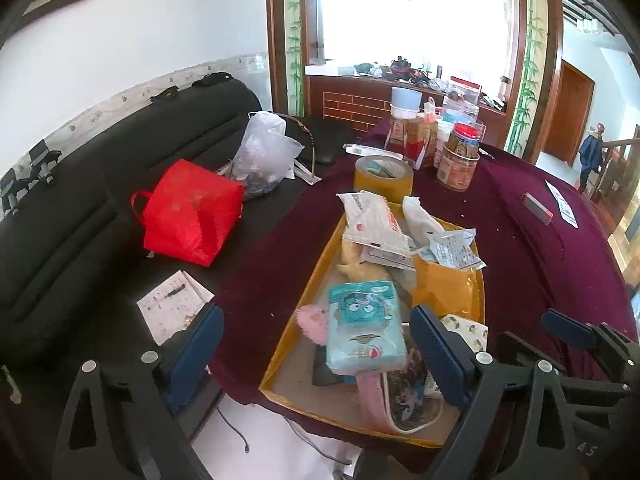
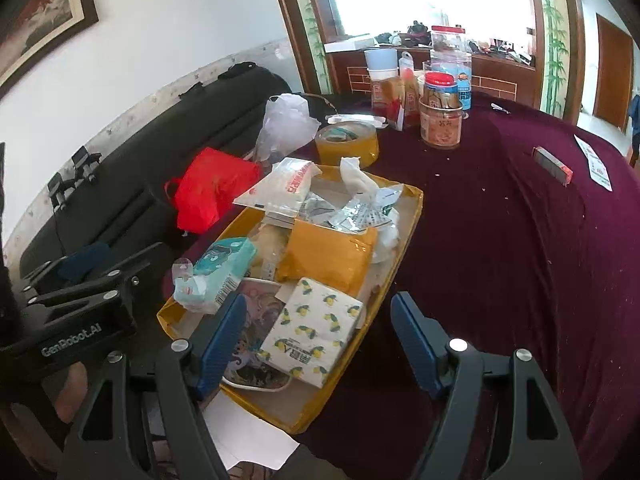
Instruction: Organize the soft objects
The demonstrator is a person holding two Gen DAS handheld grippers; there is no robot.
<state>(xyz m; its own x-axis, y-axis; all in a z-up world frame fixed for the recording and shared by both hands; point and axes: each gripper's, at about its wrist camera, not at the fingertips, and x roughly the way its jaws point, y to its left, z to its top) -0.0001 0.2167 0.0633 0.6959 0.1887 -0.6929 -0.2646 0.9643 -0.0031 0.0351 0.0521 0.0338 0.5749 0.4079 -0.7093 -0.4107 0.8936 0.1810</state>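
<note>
A yellow tray [image 1: 304, 292] on the maroon tablecloth holds a heap of soft packs. A teal cartoon tissue pack [image 1: 362, 328] lies on top near the front. My left gripper [image 1: 318, 350] hovers over it, open wide, with its pads clear of the pack. A lemon-print tissue pack [image 2: 316, 328] lies at the tray's [image 2: 412, 216] near end, with my right gripper [image 2: 320, 344] open above it and not touching. Deeper in the tray are a yellow padded envelope [image 2: 332, 252], a white packet with red lettering [image 1: 372, 220] and crumpled tissue [image 1: 416, 216]. A cartoon pencil case [image 2: 248, 336] lies partly hidden under the packs.
A tape roll [image 1: 382, 176] and several jars [image 1: 458, 160] stand beyond the tray. A red bag [image 1: 188, 212] and a clear plastic bag [image 1: 264, 152] sit on the black sofa to the left. A small box [image 1: 538, 208] lies on the cloth at right. A person [image 1: 592, 152] stands far off.
</note>
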